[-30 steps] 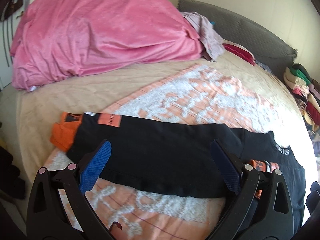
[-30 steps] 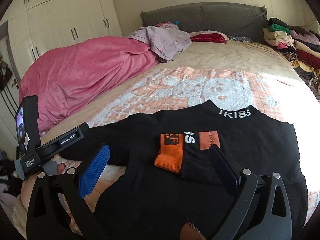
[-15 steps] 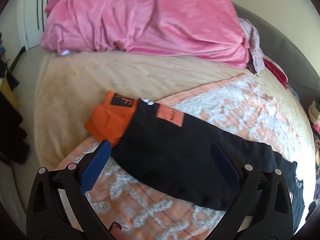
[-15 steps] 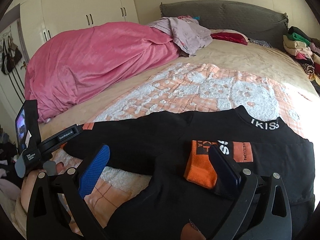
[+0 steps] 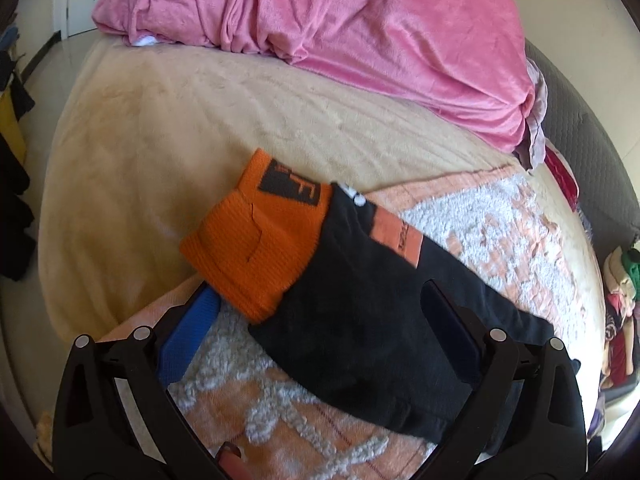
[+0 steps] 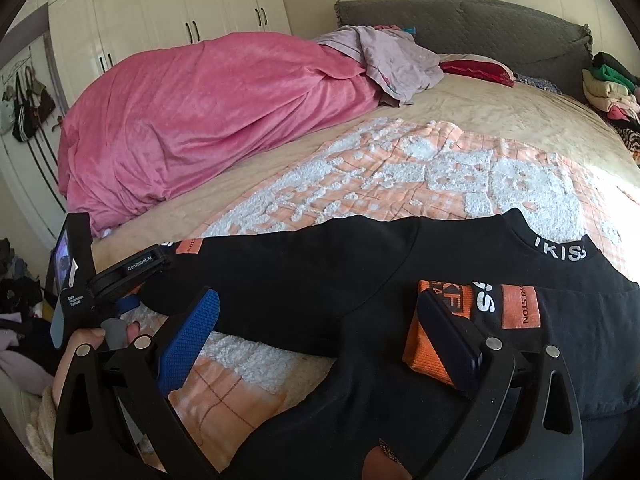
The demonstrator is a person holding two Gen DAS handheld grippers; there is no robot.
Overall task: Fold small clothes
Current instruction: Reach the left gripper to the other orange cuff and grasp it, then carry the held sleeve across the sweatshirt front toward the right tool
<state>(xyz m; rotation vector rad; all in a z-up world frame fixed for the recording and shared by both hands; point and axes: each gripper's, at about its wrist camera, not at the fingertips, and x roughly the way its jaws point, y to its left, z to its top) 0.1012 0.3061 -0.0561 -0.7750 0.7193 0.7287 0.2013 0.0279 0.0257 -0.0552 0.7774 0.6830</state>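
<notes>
A small black sweater [image 6: 340,280] with orange cuffs lies flat on an orange-and-white towel [image 6: 400,168] on the bed. One sleeve stretches out to the left; its orange cuff [image 5: 260,236] is close in the left wrist view. My left gripper [image 5: 320,320] is open, its jaws standing either side of that sleeve [image 5: 372,320] just behind the cuff. The other sleeve is folded across the chest, with its orange cuff [image 6: 436,344] by my right gripper [image 6: 320,320], which is open over the sweater's body. The left gripper also shows in the right wrist view [image 6: 132,304].
A heaped pink blanket [image 6: 208,108] fills the bed's far left. Lilac clothes [image 6: 392,56] and a red item [image 6: 476,68] lie near the grey headboard [image 6: 480,20]. Stacked clothes [image 6: 608,88] sit at the right. White wardrobes [image 6: 160,12] stand behind. The bed edge is at the left.
My left gripper has moved left along the outstretched sleeve to its orange cuff and come in closer. My right gripper has shifted left, so the folded cuff now lies by its right finger.
</notes>
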